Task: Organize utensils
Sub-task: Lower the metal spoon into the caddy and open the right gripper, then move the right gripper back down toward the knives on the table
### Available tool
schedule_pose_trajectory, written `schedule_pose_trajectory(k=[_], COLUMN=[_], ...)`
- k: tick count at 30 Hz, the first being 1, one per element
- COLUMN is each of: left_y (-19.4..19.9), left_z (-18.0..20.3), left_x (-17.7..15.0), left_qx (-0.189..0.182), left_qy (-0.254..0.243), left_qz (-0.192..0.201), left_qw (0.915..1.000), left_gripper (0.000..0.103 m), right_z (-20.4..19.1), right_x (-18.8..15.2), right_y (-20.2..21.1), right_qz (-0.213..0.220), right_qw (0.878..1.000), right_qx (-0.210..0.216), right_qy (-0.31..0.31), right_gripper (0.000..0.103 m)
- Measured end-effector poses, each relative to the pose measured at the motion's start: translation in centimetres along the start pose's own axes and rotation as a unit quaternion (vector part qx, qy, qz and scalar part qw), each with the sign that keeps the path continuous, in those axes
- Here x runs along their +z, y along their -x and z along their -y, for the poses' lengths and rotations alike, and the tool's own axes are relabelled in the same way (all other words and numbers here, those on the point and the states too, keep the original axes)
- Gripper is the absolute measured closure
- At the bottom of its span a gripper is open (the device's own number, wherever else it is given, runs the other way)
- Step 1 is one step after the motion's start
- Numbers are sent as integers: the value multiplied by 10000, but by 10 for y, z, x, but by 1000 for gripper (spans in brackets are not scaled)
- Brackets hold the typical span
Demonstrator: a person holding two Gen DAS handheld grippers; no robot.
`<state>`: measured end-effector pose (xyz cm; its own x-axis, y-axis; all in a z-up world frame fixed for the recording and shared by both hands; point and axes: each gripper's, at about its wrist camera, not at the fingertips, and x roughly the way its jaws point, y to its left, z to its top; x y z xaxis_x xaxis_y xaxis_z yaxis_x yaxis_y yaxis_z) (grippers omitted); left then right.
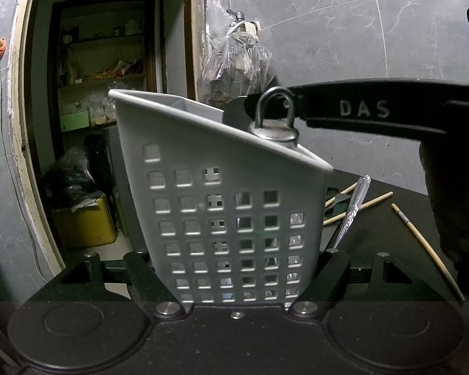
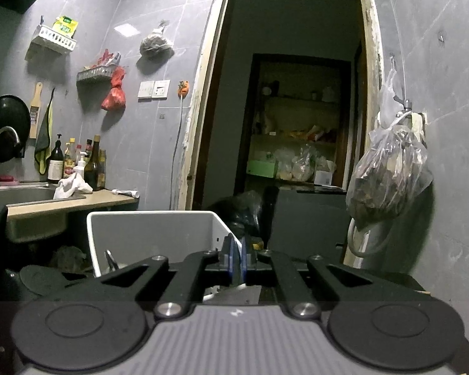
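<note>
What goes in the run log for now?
left gripper: shut on caddy | right gripper: shut above caddy | metal utensil: in caddy | chopsticks: on table

Place: I see a home kitchen | Evidence: sink (image 2: pixel 31 195), sauce bottles (image 2: pixel 78 162), grey wall tiles (image 2: pixel 140 62), pantry shelves (image 2: pixel 294 137) beyond doorway

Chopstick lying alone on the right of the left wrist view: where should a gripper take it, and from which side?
Grip the chopstick mid-length, from above, jaws across the shaft. It seems to lie flat on the dark table, apart from the caddy, so only its top is free; a middle grip should keep it level.
</note>
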<state>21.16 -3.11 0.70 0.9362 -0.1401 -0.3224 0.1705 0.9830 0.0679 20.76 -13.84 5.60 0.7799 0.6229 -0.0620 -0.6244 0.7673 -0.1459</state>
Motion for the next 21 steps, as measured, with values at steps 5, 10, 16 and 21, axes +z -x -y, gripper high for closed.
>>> schedule_pose_trajectory(k=[5,10,16,21], left_y=[0,0,0,0], left_z=[0,0,-1,0], left_x=[0,0,0,0], left_qx=[-1,-2,-2,-7], left_qy=[-2,-4,-1,-1], left_qz=[1,4,4,3], left_qw=[10000,10000,10000,10000], left_gripper=[26,26,26,26], right_z=[3,11,26,53], right_x=[2,4,-1,-15], right_y=[9,22,40,48], right_qz=[137,315,447,198], right_qw=[9999,9992,9963,9866], right_qx=[-19,-188,-647,-1075], right_qy=[-56,-139,-350,-1213], right_gripper=[65,30,2,0])
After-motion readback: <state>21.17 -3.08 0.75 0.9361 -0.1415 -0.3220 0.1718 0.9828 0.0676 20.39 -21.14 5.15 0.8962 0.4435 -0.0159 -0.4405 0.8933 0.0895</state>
